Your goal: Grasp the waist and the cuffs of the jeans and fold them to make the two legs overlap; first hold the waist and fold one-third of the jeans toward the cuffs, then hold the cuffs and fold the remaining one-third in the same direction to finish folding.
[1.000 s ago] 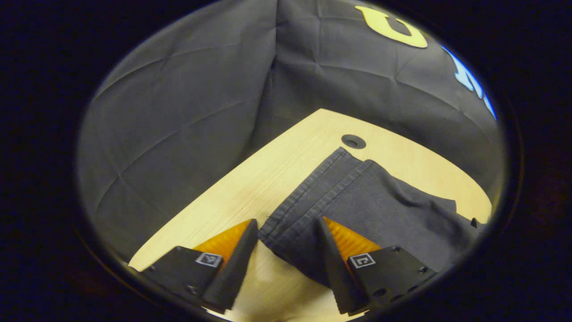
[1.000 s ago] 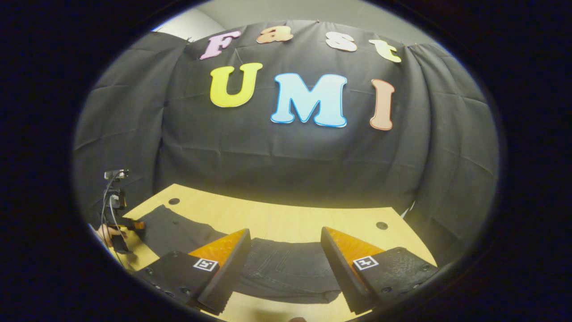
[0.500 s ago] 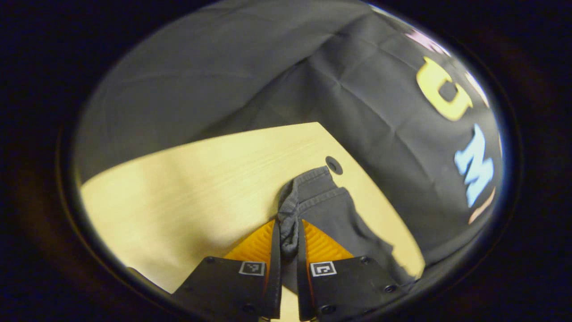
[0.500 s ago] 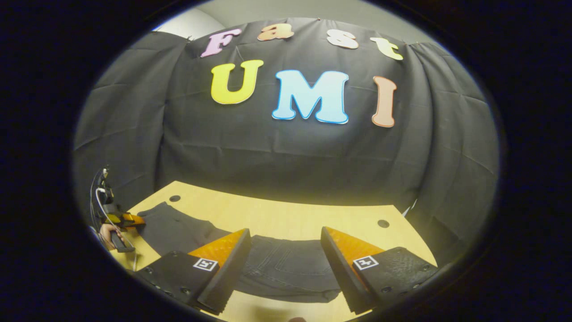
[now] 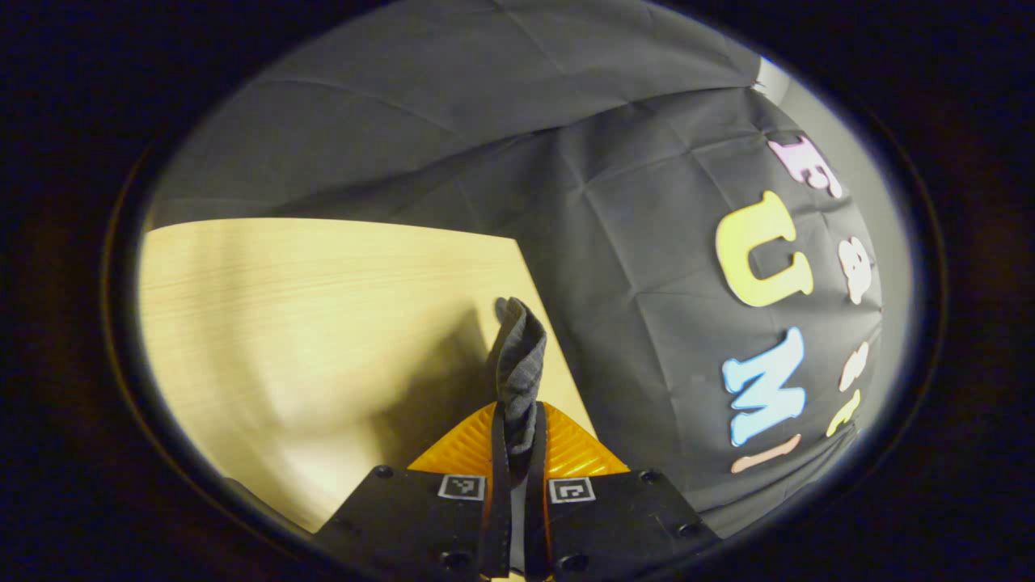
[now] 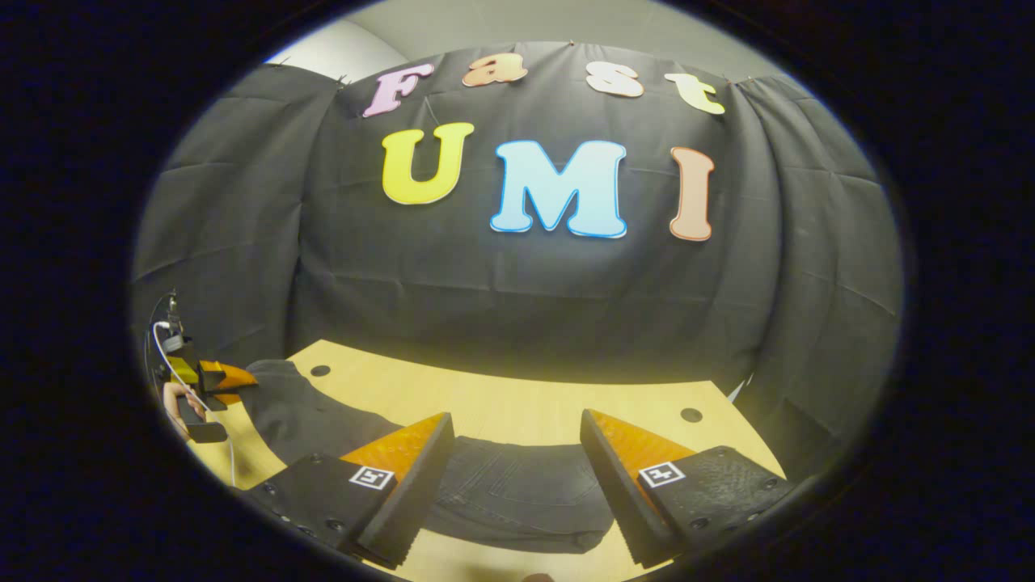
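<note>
Left gripper view first: most of the jeans (image 5: 519,356) are out of sight here, just a bunched strip of dark woven cloth standing up from the left gripper (image 5: 516,440), rising toward twelve o'clock. The fingers are pressed together on that strip, both ribbed pads squeezing it, hardly any gap between them. Which part of the garment this is cannot be made out from this angle. The pale wood-grain table (image 5: 307,307) spreads toward nine o'clock, blurred, with a soft shadow at the foot of the cloth.

Over to the right gripper view, and here the garment shows at length: the jeans (image 6: 517,493) lie flat on the table (image 6: 517,396), stitched seams and a pocket outline showing between the wedge-shaped fingers, the near edge cut off at six o'clock. The right gripper (image 6: 517,477) stands wide open above the cloth, holding nothing; whether the fingertips touch the denim is hard to judge. Out at nine o'clock the far end of the jeans lifts off the table toward the other gripper, small and dim, with a hand (image 6: 174,400) and a trailing cable (image 6: 218,436) beside it. Two round holes (image 6: 690,415) sit in the tabletop near the back edge.
</note>
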A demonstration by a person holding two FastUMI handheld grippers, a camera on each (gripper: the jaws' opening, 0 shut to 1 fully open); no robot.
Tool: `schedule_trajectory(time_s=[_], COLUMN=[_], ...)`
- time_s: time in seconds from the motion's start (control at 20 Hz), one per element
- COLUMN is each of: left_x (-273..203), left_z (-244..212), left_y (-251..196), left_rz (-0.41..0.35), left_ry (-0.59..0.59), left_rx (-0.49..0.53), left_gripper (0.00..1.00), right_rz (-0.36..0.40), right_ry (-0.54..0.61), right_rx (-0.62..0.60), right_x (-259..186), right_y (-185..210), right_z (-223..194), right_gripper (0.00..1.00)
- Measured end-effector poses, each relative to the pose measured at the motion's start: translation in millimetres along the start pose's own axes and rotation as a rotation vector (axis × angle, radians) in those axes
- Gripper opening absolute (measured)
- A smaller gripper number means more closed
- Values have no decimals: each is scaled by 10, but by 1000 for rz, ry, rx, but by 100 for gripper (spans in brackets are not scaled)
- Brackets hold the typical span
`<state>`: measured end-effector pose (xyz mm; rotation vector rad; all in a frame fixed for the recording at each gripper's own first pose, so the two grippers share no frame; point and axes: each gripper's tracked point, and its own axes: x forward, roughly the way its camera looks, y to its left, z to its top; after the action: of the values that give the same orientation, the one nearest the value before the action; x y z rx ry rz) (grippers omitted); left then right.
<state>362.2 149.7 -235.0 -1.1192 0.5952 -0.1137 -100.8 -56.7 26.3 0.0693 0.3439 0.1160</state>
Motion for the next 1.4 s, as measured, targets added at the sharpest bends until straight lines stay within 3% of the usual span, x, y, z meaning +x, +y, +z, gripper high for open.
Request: schedule_trajectory(time_s=[0.2,0.35,0.7,0.9,1.1,1.3,1.4], left_x=[-130,-209,-478,-421,-342,-237,-263], left_z=[-597,-1317,-3136,-4160,-4962,-5286,-5396], left_y=[-950,-1598,-2398,-2383,-1959,-1554,-1473], left_rz=[-93,-141,-218,-186,-96,-16,-20], left_ry=[51,104,261,376,495,582,607], left_rx=[74,140,252,307,381,420,449], left_gripper=[14,14,14,14,14,15,18], right_rz=[5,16,32,34,17,-32,-36], right_ry=[-43,-65,-53,-44,-17,-4,9], right_rx=[-3,15,58,75,83,100,111], right_x=[-119,-181,-269,-334,-406,-457,-519], right_y=[-213,-429,-965,-1192,-1339,-1455,-1447], right_z=[69,86,-136,-226,-369,-428,-461], right_gripper=[93,93,93,93,93,93,93])
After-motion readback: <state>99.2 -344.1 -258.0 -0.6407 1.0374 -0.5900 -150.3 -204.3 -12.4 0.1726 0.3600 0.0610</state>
